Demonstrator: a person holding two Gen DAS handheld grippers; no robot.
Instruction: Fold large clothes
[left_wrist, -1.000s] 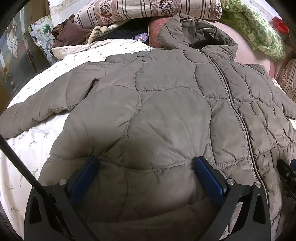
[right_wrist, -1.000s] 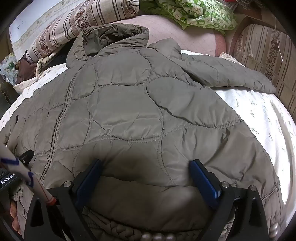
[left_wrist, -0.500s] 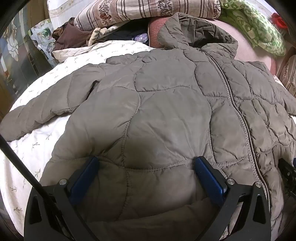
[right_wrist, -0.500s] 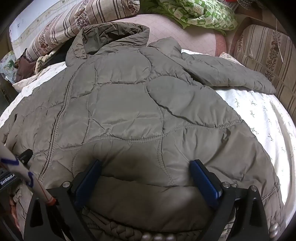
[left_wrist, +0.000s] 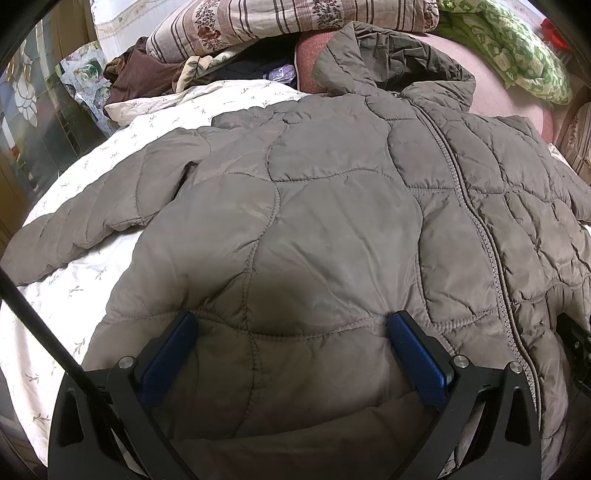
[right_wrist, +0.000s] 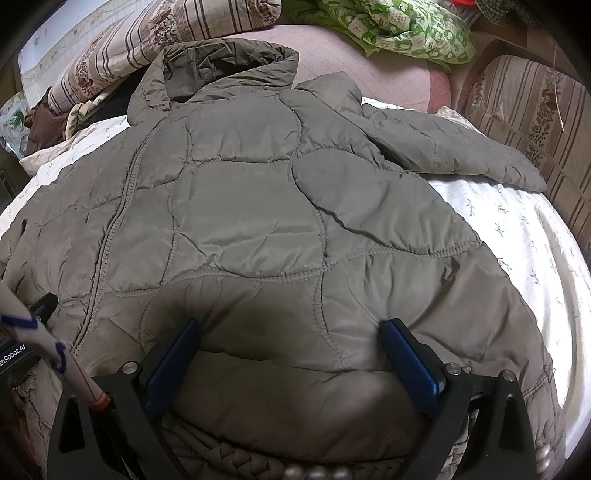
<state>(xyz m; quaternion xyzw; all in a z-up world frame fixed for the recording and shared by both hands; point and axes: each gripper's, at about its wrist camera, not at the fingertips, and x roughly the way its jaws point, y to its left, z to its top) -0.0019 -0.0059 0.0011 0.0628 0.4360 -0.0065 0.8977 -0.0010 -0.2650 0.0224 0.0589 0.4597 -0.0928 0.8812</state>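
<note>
The quilted jacket (left_wrist: 332, 229) lay flat on the bed (left_wrist: 74, 288), soft, puffy and probably slippery, with both the left tool (left_wrist: 291, 328) and right tool (right_wrist: 291, 332) spread apart over its near hem, the likely grip.

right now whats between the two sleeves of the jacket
The jacket's quilted, zipped-up body; left sleeve in the left wrist view, right sleeve in the right wrist view.

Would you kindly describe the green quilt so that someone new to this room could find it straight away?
Start from the big grey-brown jacket spread over the white sheet, and follow it up to its hood. Beyond the hood, to the right, the green quilt lies bunched on a pink cover. It is the only bright green thing; the pillows beside it are beige and striped.
</note>
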